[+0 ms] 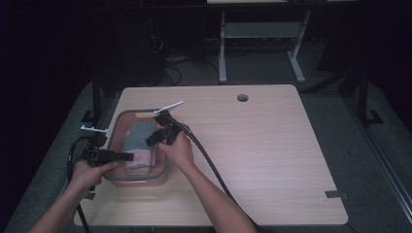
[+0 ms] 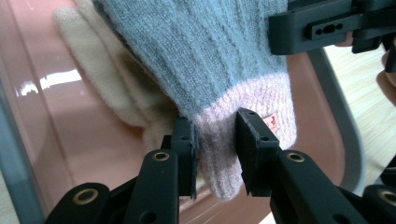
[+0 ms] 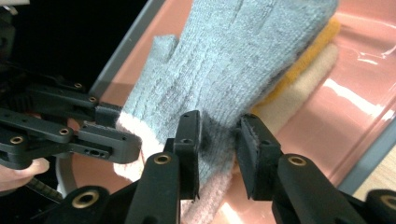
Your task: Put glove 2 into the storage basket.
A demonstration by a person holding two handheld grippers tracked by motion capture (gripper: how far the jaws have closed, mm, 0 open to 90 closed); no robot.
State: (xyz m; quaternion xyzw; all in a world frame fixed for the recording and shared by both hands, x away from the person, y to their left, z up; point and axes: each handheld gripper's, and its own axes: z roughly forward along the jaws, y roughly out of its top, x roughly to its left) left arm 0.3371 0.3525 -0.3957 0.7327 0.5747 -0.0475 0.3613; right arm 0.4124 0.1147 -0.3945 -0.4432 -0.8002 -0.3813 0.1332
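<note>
Glove (image 2: 205,51) between the fingers (image 2: 254,140): grey-blue ribbed knit, pale pink cuff (image 2: 233,140) with a small salmon label beside the right-hand finger. Beneath it, past the fingers, a cream glove (image 2: 98,70); in the right gripper view a mustard-yellow layer (image 3: 303,63) shows over a cream one. Tub (image 2: 60,130) under the fingers: glossy salmon pink, grey rim. Fingers matte black with brass-coloured rivets. Table (image 1: 262,145) pale wood grain.

Dim room, sharp close-ups, tray glare
</note>
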